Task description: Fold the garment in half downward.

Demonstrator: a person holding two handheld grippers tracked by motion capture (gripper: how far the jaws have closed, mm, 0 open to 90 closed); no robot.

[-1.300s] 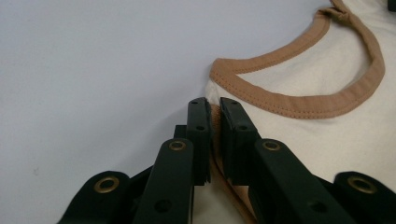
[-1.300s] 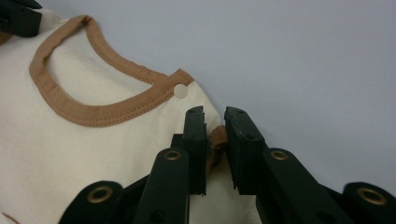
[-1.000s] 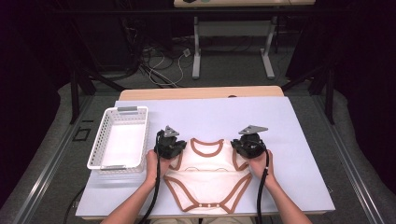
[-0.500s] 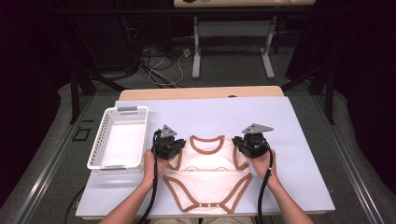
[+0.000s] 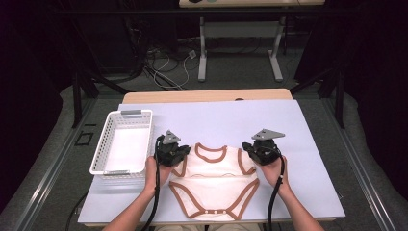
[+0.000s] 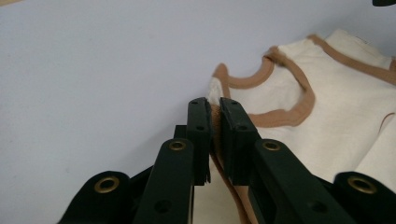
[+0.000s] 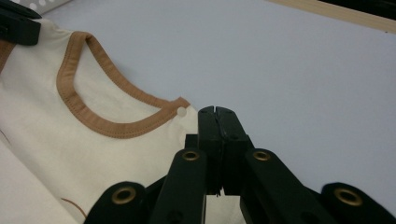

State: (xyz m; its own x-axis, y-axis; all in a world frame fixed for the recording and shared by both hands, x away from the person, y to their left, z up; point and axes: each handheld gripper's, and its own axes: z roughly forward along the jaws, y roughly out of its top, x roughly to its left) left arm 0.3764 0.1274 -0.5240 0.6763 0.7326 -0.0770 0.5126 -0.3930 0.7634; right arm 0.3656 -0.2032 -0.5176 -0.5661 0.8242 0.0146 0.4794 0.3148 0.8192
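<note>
High view: 1 baby bodysuit (image 5: 215,180), cream with brown trim, lies flat near the 6 o'clock edge of the pale table (image 5: 288,125). The left gripper (image 5: 179,153) sits at its 9 o'clock shoulder, the right gripper (image 5: 251,150) at its 3 o'clock shoulder. 1 white basket (image 5: 122,142) stands at 9 o'clock of the garment, just beside the left hand (image 5: 155,169); the right hand (image 5: 273,171) holds its own tool. So: 2 grippers, 2 hands, 1 garment, 1 basket.

Left gripper view: the jaws are clamped on the bodysuit (image 6: 327,112), a brown-edged fold of cloth visibly pinched between them, with the neckline at 2 o'clock.

Right gripper view: the jaws have just been closing and now stand pressed together at the shoulder corner of the bodysuit (image 7: 70,130), at 10 o'clock of the tips. Cloth is probably caught low between them, though the pinch itself is hard to see.

Risk, as I judge it: the right hold sits at the very corner, so a lift could let that shoulder slip free and the garment would swing off the left grip and crumple. Uneven pulling could also stretch the neckline askew.
</note>
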